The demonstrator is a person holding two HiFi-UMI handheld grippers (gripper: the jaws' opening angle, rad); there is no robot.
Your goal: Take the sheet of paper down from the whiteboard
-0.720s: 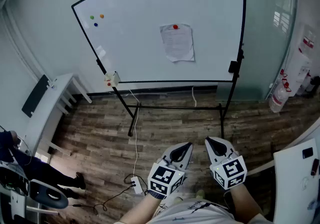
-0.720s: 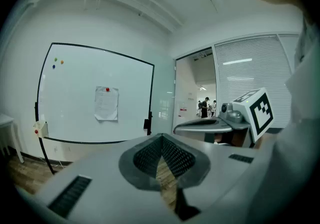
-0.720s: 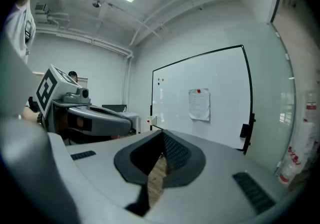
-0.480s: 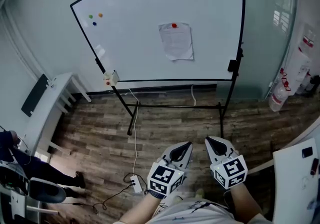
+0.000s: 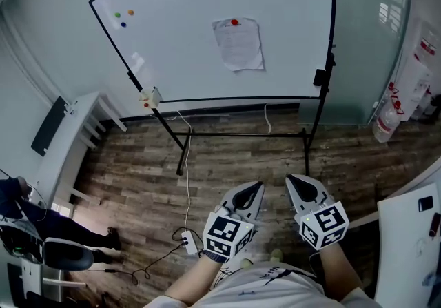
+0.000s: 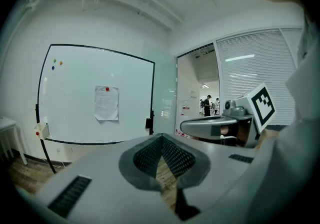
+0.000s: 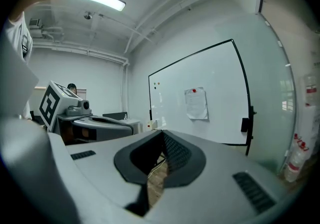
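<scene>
A white sheet of paper (image 5: 238, 45) hangs on the whiteboard (image 5: 172, 38), pinned at its top by a red magnet (image 5: 234, 22). The same paper (image 6: 106, 103) shows in the left gripper view and again, as the paper (image 7: 196, 103), in the right gripper view. Both grippers are held low, close to the person's body and far from the board. My left gripper (image 5: 256, 188) is shut with nothing in it. My right gripper (image 5: 292, 180) is shut too, its jaws meeting at the tips with nothing between them.
The whiteboard stands on a black wheeled frame (image 5: 241, 136) over a wood floor. Three small magnets (image 5: 122, 17) sit at its top left. A cable and power strip (image 5: 186, 241) lie on the floor. A white bench (image 5: 69, 141) is left, a white table (image 5: 413, 244) right.
The head view has shifted slightly, so the whiteboard sits a little higher and further left in the picture. Both grippers stay shut and low by the body.
</scene>
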